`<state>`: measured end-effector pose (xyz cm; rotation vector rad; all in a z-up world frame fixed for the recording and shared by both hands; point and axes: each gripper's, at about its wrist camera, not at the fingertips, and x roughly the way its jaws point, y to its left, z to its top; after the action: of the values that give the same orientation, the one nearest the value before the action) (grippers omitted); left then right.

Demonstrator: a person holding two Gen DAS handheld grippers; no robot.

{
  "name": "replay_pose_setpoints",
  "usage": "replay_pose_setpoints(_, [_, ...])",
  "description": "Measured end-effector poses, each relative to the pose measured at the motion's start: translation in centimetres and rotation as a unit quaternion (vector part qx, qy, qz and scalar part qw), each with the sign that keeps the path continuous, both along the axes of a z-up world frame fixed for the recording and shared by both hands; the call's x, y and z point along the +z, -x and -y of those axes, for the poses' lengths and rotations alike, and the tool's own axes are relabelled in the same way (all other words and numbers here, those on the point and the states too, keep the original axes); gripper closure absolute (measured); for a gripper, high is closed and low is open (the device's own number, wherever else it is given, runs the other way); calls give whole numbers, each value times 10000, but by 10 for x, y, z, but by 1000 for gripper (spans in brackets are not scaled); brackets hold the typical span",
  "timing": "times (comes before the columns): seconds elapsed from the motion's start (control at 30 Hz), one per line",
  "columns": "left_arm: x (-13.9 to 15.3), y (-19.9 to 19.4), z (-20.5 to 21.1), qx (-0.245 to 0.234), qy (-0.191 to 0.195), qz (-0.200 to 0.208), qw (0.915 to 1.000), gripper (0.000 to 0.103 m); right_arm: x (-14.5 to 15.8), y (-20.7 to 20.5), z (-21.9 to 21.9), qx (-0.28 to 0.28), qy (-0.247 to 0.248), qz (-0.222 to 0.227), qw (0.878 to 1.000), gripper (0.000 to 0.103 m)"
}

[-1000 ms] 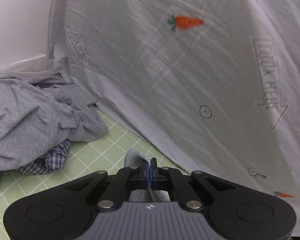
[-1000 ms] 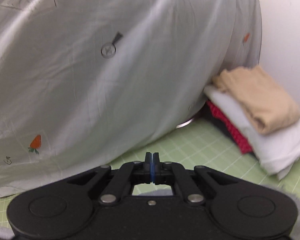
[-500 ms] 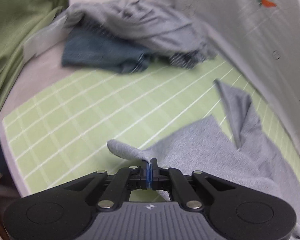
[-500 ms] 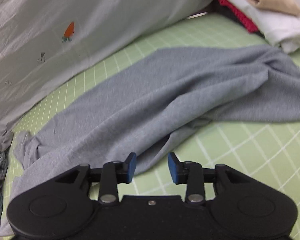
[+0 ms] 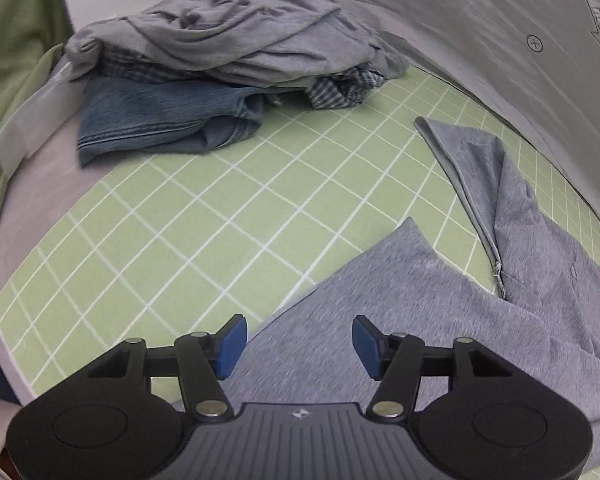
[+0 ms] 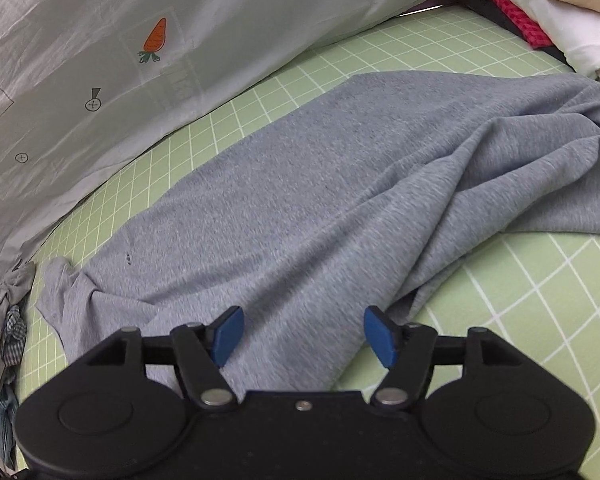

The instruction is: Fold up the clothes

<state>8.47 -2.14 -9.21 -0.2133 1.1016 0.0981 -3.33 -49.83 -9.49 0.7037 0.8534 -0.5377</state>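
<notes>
Two grippers over grey garment

Soft, even indoor light, faint shadows, strong fisheye bending with dark corners, slight motion blur.

Both grippers are wide open right now, nothing pinched in either. Left gripper: black linkage arms spread out, blue fingers angled apart at roughly 10 and 2 o'clock, pointing forward and tipped down a bit. Right gripper looks pretty much the same, its blue fingers splayed just as wide, gap between them clear. Both bodies fill the 6 o'clock edge of their own views. No hands or sleeves visible.
</notes>
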Motion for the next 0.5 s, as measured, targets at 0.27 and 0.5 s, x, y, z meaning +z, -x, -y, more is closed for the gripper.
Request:
replay_pose_setpoints(0.27, [-21,-48,28,-697,-200,-154,9972,36,2,-15,-4,-126,315,-273,9991,29])
replay_pose_setpoints(0.5, [-31,-66,41,-1148,-278,-122,9929,50,-6,-20,-13,-204,358,-674,9969,29])
